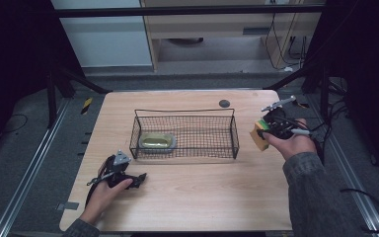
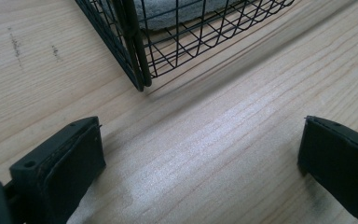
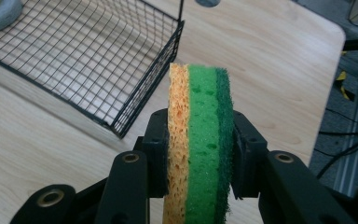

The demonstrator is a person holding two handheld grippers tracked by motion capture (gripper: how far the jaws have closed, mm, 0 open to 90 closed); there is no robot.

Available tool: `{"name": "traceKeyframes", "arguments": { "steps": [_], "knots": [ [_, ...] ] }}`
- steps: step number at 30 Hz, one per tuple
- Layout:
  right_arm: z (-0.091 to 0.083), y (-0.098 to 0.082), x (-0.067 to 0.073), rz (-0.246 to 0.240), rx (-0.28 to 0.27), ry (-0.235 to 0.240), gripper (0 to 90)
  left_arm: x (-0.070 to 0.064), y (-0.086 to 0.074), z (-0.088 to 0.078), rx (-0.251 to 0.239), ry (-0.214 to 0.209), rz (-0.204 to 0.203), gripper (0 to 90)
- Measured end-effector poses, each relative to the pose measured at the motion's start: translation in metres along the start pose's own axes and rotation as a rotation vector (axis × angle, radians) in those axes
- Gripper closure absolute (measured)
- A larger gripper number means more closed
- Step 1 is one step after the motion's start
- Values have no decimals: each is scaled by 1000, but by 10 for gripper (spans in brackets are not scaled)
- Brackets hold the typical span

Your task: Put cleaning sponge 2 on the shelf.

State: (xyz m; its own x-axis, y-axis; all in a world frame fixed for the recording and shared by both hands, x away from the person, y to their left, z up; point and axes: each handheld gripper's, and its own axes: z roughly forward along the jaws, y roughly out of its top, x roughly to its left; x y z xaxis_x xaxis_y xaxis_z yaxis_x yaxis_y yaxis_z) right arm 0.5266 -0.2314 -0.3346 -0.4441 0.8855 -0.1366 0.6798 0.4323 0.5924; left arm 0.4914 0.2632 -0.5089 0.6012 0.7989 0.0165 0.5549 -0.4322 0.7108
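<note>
My right gripper [image 1: 266, 132] is shut on a sponge [image 3: 198, 140] with a yellow layer, a light green layer and a dark green scouring face. It is held on edge above the table, to the right of the black wire basket [image 1: 234, 129]. In the high view the sponge [image 1: 259, 136] hangs just off the basket's right end. A grey oval dish with something yellow-green in it [image 1: 157, 141] lies in the basket's left part. My left gripper [image 1: 139, 178] rests low on the table near the basket's front left corner [image 2: 137, 70], jaws wide apart with bare wood between them.
The wooden table [image 1: 187, 197] has open room in front of the basket. A dark round disc [image 1: 224, 103] lies near the far edge. Metal rails and cables run along the floor on both sides, with black frame posts behind.
</note>
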Motion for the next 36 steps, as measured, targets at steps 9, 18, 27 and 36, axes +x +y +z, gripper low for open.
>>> {"name": "traceKeyframes", "arguments": {
  "steps": [9, 18, 27, 36],
  "knots": [
    [-10, 27, -4, -35, -10, -34, 646, 0, 0, 0, 2, 1, 4, 0],
    [-16, 65, 4, -80, -61, -22, 646, 1, 1, 0, 3, -2, 5, 0],
    [-29, 83, 7, -121, -127, -8, 646, 0, 2, 2, 1, 2, 0, 0],
    [-17, 86, 19, -122, -139, 31, 646, 0, 2, 2, 2, 3, 1, 0]
  ]
}}
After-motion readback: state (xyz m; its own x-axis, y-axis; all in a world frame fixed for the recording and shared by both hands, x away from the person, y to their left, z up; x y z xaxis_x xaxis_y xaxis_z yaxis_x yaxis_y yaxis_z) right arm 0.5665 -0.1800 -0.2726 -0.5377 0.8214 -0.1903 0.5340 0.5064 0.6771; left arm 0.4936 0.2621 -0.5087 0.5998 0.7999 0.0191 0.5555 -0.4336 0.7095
